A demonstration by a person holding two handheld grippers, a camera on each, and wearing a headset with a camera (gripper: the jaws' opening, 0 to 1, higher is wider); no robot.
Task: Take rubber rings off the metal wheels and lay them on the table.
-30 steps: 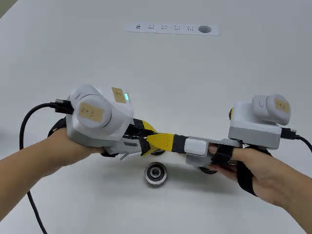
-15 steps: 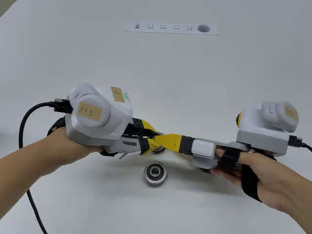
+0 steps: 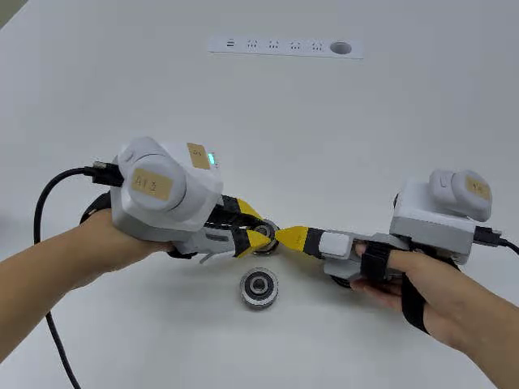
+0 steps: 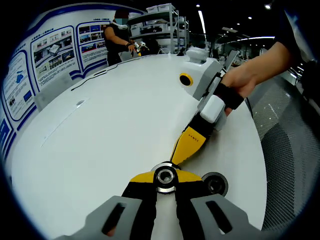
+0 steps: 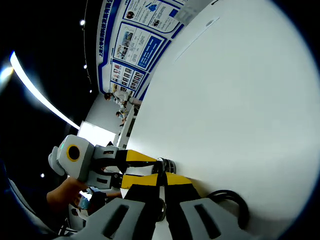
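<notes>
Metal wheel (image 4: 165, 177) is being clamped by its sides between the yellow-tipped jaws of the left gripper (image 3: 259, 236), near the middle of the white table (image 3: 340, 121). The gripper's body is being wrapped by the left hand (image 3: 122, 243), with the forearm reaching in from the lower left and the jaws pointing right. The right gripper (image 3: 285, 237) is being held level by the right hand (image 3: 422, 279), which is coming in from the lower right; its jaws are pressed together to a point that is touching the rim of the clamped wheel, so the two grippers are meeting tip to tip. Whether any rubber is being pinched there cannot be told. A second wheel (image 3: 259, 288) is lying flat on the table just in front of the joined tips, untouched; a loose black rubber ring (image 5: 229, 193) is lying on the table beneath the right gripper. A power strip (image 3: 284, 46) is set into the table's far side.
</notes>
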